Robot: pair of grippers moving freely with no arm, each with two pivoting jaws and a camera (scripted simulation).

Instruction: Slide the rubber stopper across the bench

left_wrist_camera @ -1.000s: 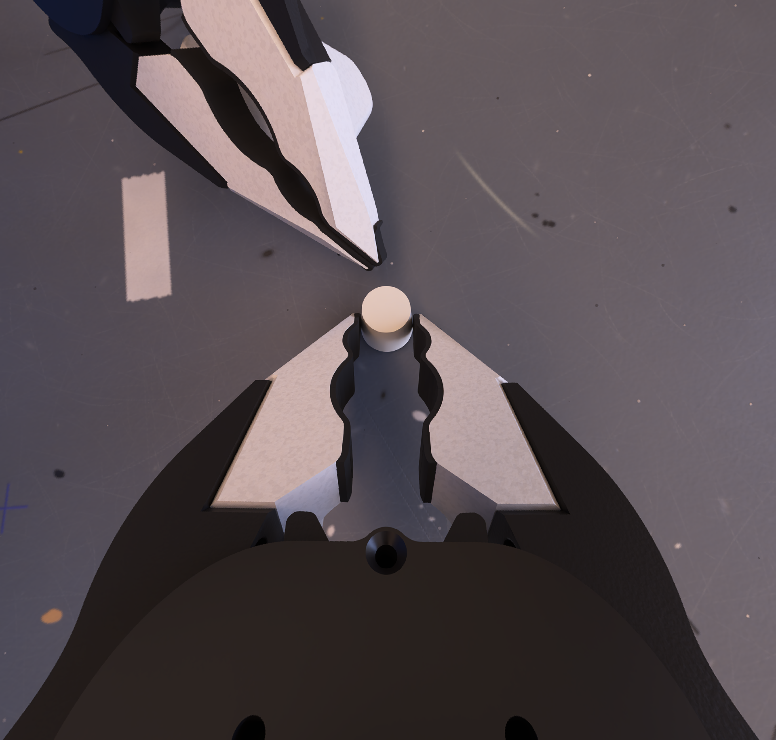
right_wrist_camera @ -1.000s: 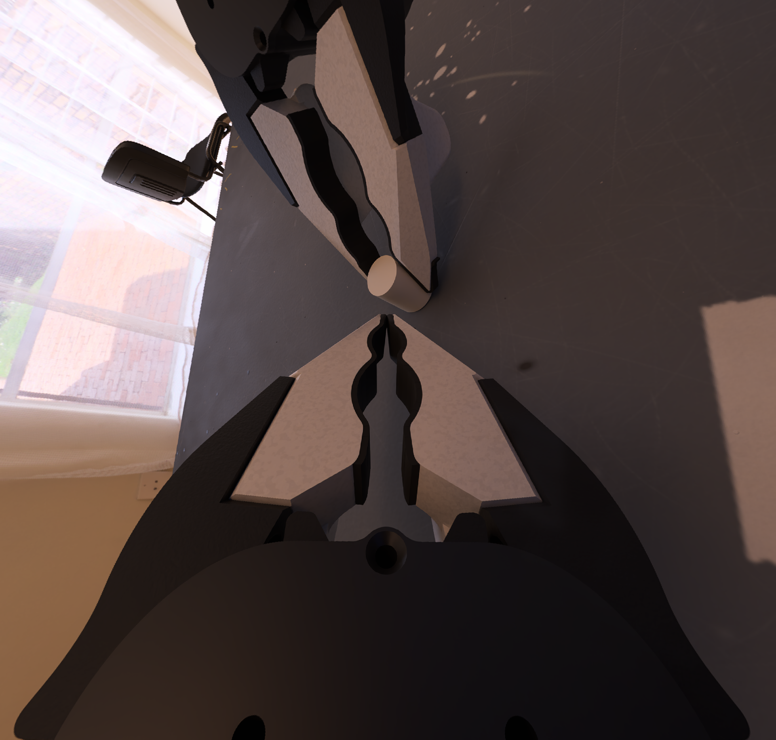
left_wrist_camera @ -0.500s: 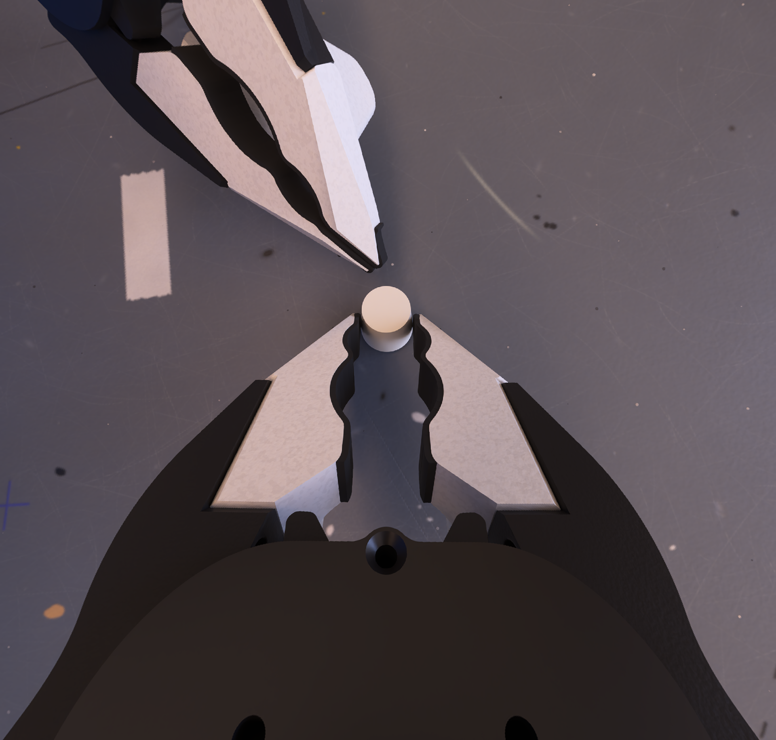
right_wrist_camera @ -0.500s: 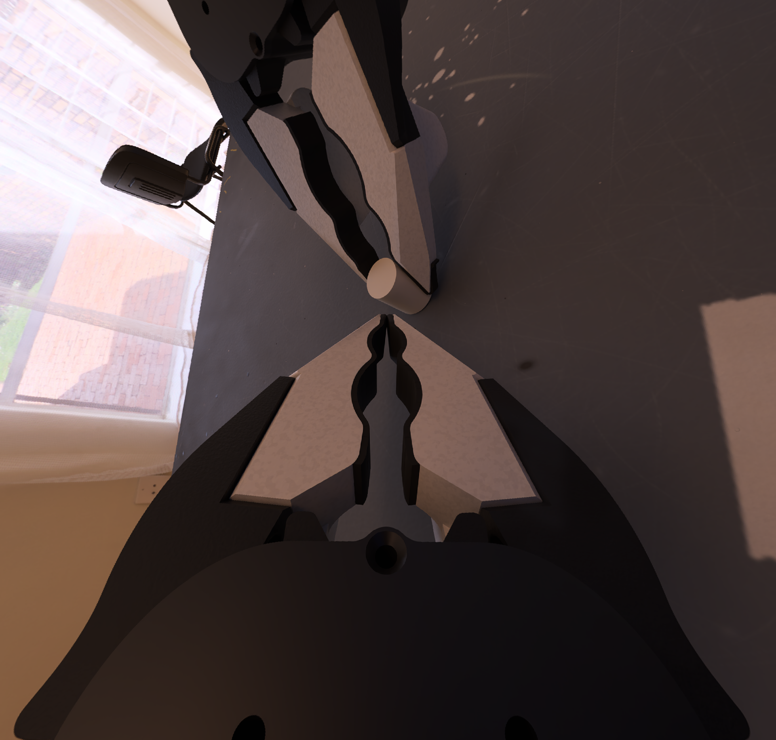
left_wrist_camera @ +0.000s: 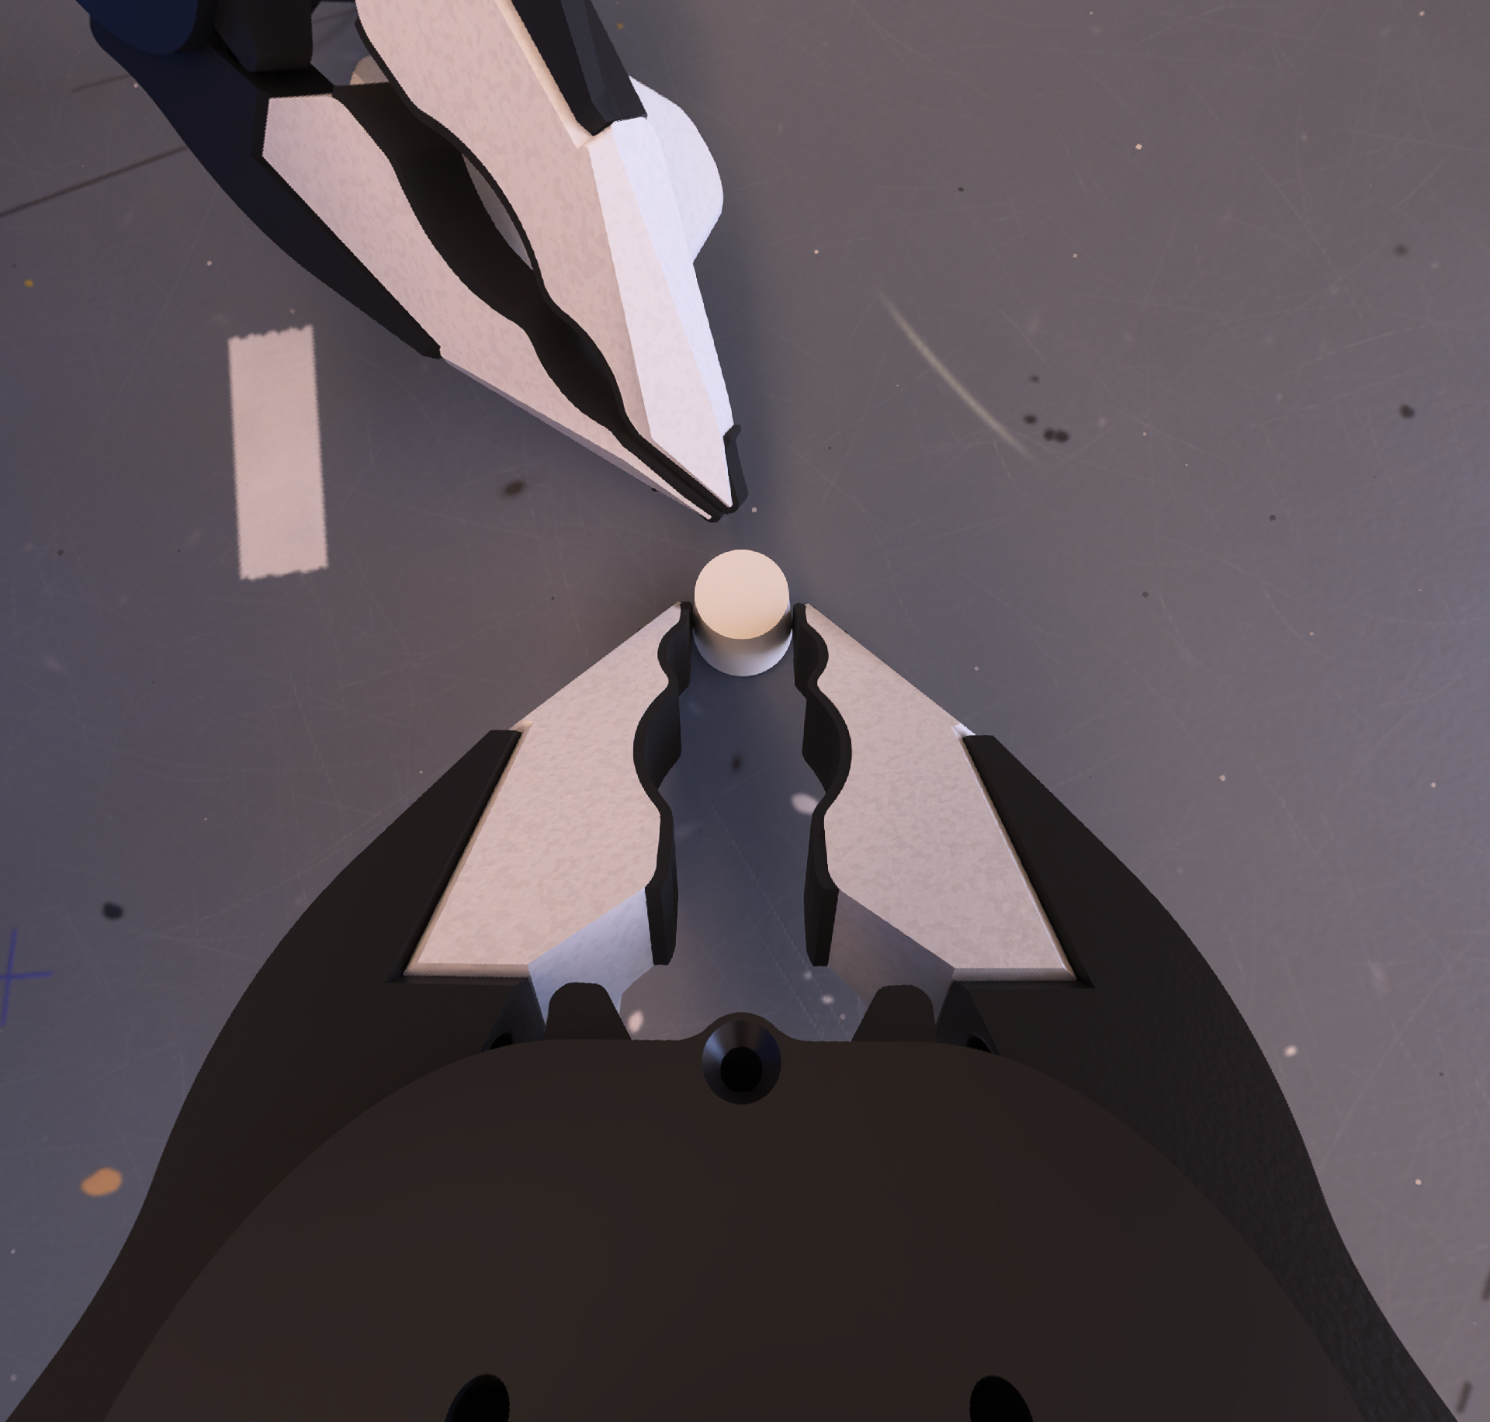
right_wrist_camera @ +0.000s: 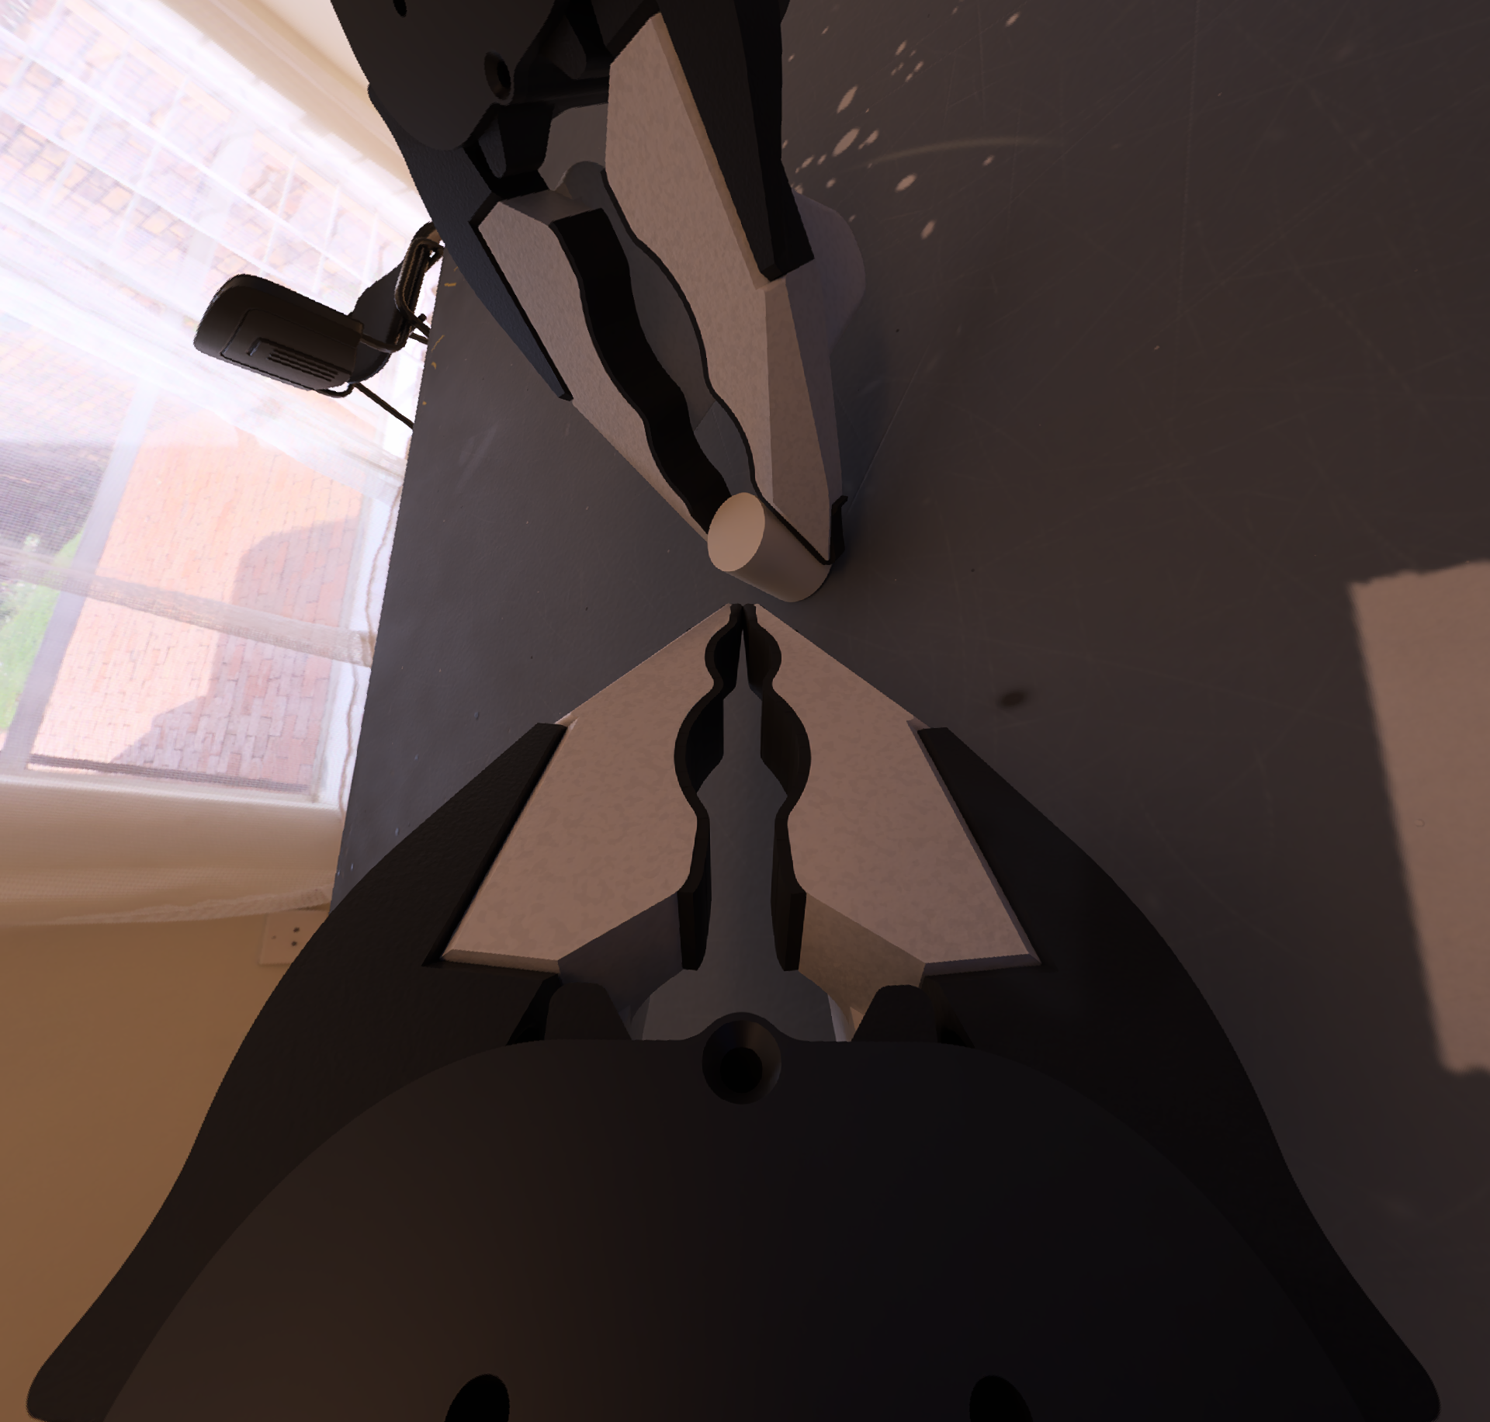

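The rubber stopper is a small pale cylinder standing upright on the dark grey bench. My left gripper is shut on it, with one fingertip on each side of it, down at the bench surface. My right gripper points at the stopper from the far left; its jaws are shut and empty, and its tips are a short gap from the stopper. In the right wrist view my right gripper sits just short of the stopper, which is held at the tips of the left gripper.
A pale strip of tape lies on the bench to the left; it also shows in the right wrist view. A black device hangs at the bench edge by a bright window. The bench carries paint specks and scratches.
Almost nothing: both views have drifted very slightly. The stopper stays between the left fingertips and the right gripper stays shut just short of it.
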